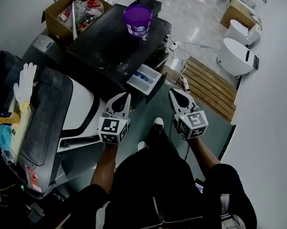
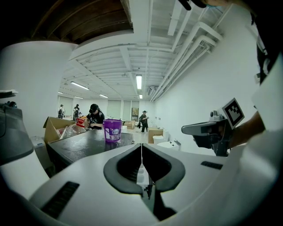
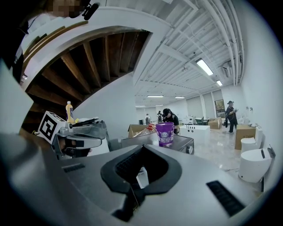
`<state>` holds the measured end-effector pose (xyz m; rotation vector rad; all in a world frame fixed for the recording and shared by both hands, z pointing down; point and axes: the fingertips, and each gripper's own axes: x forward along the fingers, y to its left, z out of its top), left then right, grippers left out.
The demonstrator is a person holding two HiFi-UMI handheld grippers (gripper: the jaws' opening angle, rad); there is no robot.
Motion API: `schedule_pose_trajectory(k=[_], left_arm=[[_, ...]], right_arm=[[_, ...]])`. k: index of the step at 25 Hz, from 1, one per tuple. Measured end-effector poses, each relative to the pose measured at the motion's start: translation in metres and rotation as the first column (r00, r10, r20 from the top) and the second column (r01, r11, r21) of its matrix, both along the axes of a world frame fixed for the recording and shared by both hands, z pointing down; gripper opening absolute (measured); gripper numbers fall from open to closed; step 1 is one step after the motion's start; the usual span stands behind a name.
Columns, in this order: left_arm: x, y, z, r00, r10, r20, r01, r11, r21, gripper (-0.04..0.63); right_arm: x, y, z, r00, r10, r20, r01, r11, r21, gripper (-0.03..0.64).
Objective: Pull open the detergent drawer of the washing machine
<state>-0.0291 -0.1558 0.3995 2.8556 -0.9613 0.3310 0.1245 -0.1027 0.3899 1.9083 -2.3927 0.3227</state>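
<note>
The left gripper [image 1: 122,102] and right gripper [image 1: 176,97], mid-frame, are both shut and empty. They probably hang back because the detergent drawer [image 1: 145,80] just above already sticks out.

The head view looks from above the person, steeply down past the torso. The left tool [image 1: 122,98] and right tool [image 1: 173,94] sit near the frame's middle, with the washer [image 1: 103,50] and the bucket [image 1: 138,20] on it farther up the frame. The left gripper view sits just behind its own jaws and faces nearly level across the washer top toward the bucket [image 2: 112,130]. The right tool [image 2: 188,129] shows at its right. The right gripper view is set likewise, close behind its jaws, facing the bucket [image 3: 164,133], with the left tool [image 3: 99,126] at its left. All three views share the bucket and washer top, and each gripper view catches the other tool.
</note>
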Motion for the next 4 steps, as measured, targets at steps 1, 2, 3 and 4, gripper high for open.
schedule_pose_trajectory(k=[1,2,3,4], left_arm=[[-0.0001,0.0001,0.0005,1.000,-0.001,0.001,0.001,1.000,-0.001,0.021],[0.0002,0.0001,0.0005,1.000,-0.002,-0.001,0.002,1.000,-0.001,0.021],[0.0007,0.0001,0.0002,1.000,-0.002,-0.003,0.002,1.000,0.001,0.021],[0.0013,0.0001,-0.0001,1.000,-0.003,-0.005,0.003,1.000,0.002,0.021]], right_arm=[[0.0000,0.0002,0.0007,1.000,0.000,0.002,0.000,1.000,-0.001,0.005],[0.0002,0.0003,0.0014,1.000,-0.001,0.003,0.001,1.000,-0.002,0.005],[0.0006,0.0004,0.0021,1.000,-0.001,0.004,0.001,1.000,-0.004,0.005],[0.0012,0.0004,0.0028,1.000,-0.001,0.005,0.001,1.000,-0.005,0.005]])
